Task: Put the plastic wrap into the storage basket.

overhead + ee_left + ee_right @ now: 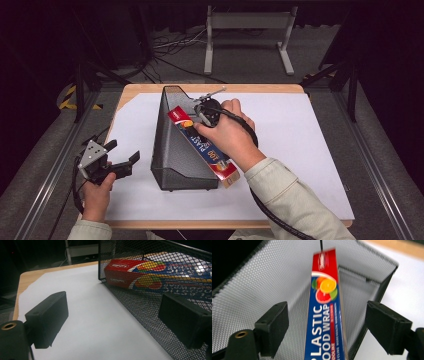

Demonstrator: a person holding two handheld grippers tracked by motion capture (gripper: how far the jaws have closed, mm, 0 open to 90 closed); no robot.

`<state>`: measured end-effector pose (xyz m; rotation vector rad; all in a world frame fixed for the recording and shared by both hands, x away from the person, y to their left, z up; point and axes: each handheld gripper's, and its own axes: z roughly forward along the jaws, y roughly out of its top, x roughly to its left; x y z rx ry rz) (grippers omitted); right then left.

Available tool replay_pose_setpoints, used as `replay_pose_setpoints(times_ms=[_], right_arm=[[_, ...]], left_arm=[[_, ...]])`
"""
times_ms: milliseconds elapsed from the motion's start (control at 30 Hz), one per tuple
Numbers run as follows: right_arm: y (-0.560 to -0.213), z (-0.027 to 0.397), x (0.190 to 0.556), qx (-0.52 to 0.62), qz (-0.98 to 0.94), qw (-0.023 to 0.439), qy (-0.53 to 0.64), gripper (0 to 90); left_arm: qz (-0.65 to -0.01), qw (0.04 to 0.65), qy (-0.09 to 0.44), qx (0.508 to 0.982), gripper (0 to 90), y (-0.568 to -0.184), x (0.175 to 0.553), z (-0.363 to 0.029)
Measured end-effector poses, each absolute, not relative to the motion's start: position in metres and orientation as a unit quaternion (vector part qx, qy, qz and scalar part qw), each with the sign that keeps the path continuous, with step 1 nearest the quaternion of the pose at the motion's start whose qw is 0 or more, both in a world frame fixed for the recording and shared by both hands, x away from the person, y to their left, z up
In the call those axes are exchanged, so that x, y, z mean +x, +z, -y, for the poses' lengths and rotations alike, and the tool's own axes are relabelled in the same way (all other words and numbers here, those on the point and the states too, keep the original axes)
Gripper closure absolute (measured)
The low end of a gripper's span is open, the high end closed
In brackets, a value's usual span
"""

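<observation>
The left gripper (pixel 122 161) hovered at the table's (pixel 300 130) near left edge, jaws spread wide, holding nothing, just left of the black mesh basket (pixel 170 145). The plastic wrap box (pixel 202 145) leaned inside the basket, its long axis running from far left down to near right, its near end jutting past the rim; it read "PLASTIC FOOD WRAP". The right gripper (pixel 325 330) straddled the box, jaws apart, not touching it.

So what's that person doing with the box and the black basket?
A person holds a gripper in each hand. The right gripper is open above a plastic wrap box that leans in the mesh basket, one end poking out. The left gripper is open too, beside the basket, holding nothing.
</observation>
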<state>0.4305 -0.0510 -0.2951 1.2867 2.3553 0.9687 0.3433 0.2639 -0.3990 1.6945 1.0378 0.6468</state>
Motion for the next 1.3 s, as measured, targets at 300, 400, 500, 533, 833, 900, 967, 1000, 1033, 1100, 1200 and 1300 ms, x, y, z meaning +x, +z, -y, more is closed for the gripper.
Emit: replay_pose_setpoints(times_ms=[300,400,500,533,833,900,967,1000,1033,1100,1200,1300], right_arm=[[-0.285,0.070,0.421,0.415,-0.804,0.158,0.396,19.2],[-0.283,0.080,0.419,0.407,-0.799,0.163,0.413,19.2],[-0.283,0.092,0.417,0.395,-0.797,0.173,0.422,19.1],[-0.283,0.097,0.416,0.398,-0.794,0.176,0.424,18.8],[-0.290,0.144,0.412,0.408,-0.779,0.201,0.432,18.5],[-0.291,0.157,0.411,0.410,-0.775,0.203,0.435,18.5],[-0.292,0.172,0.410,0.412,-0.771,0.208,0.437,18.4],[-0.292,0.177,0.410,0.412,-0.771,0.210,0.438,18.4],[-0.293,0.187,0.409,0.409,-0.771,0.215,0.437,18.4],[-0.294,0.200,0.408,0.412,-0.767,0.219,0.439,18.4],[-0.294,0.213,0.407,0.411,-0.766,0.222,0.442,18.4],[-0.296,0.237,0.405,0.415,-0.760,0.221,0.448,17.7]], left_arm=[[-0.428,0.500,0.267,0.704,10.0,-0.400,0.344,-0.263],[-0.428,0.499,0.267,0.705,10.1,-0.400,0.344,-0.263],[-0.428,0.500,0.267,0.704,10.0,-0.400,0.343,-0.264],[-0.430,0.501,0.266,0.702,10.0,-0.400,0.343,-0.264],[-0.430,0.498,0.266,0.704,10.0,-0.401,0.343,-0.263],[-0.430,0.497,0.266,0.705,10.0,-0.401,0.344,-0.263],[-0.431,0.498,0.265,0.704,10.0,-0.402,0.344,-0.263],[-0.430,0.498,0.266,0.704,10.0,-0.402,0.344,-0.263],[-0.430,0.497,0.266,0.705,10.0,-0.402,0.344,-0.263],[-0.430,0.497,0.267,0.705,10.0,-0.402,0.344,-0.263],[-0.430,0.496,0.266,0.706,9.9,-0.402,0.343,-0.263],[-0.430,0.496,0.267,0.706,9.9,-0.402,0.343,-0.263]])
